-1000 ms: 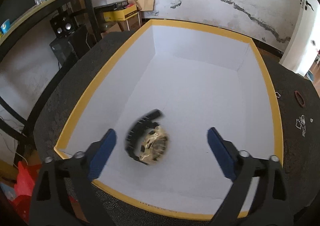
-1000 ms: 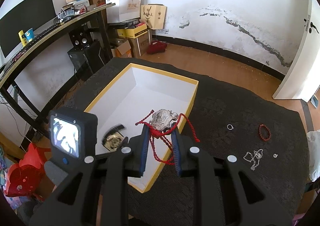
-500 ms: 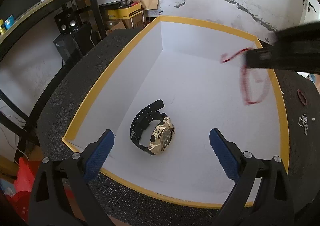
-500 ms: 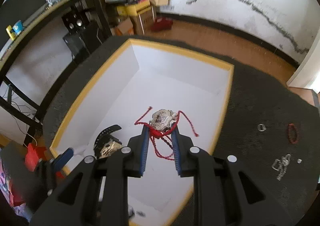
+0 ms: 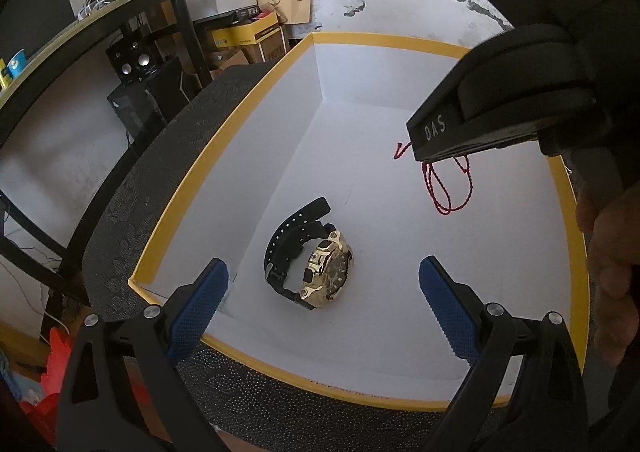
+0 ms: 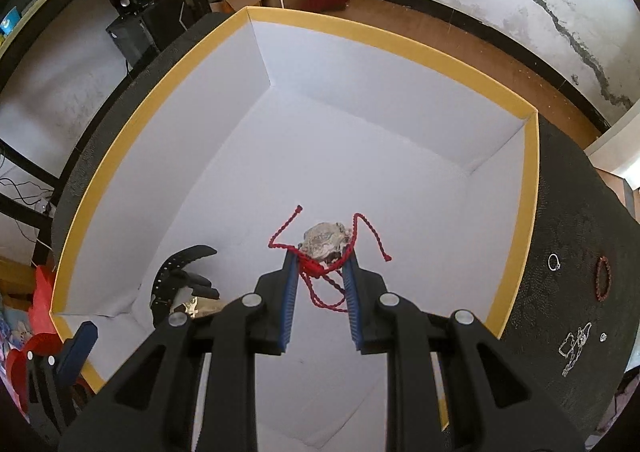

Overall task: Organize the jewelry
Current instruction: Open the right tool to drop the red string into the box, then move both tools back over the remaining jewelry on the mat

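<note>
A white box with a yellow rim sits on a black table. In it lies a gold-faced watch with a black strap, on its side near the front left corner. My left gripper hovers open just in front of the watch, with nothing between its blue pads. My right gripper is shut on a red cord necklace with a silver pendant, low over the box floor. In the left wrist view loops of the red cord dangle beneath the right gripper's black body.
On the black table right of the box lie a small ring, a red bead bracelet and a silver chain. A hand holds the right gripper. A desk, speakers and cardboard boxes stand behind.
The watch, blurred a second ago, now lies still in the box. My right gripper has carried the necklace from above the box rim down into the box. The left gripper stayed open.
</note>
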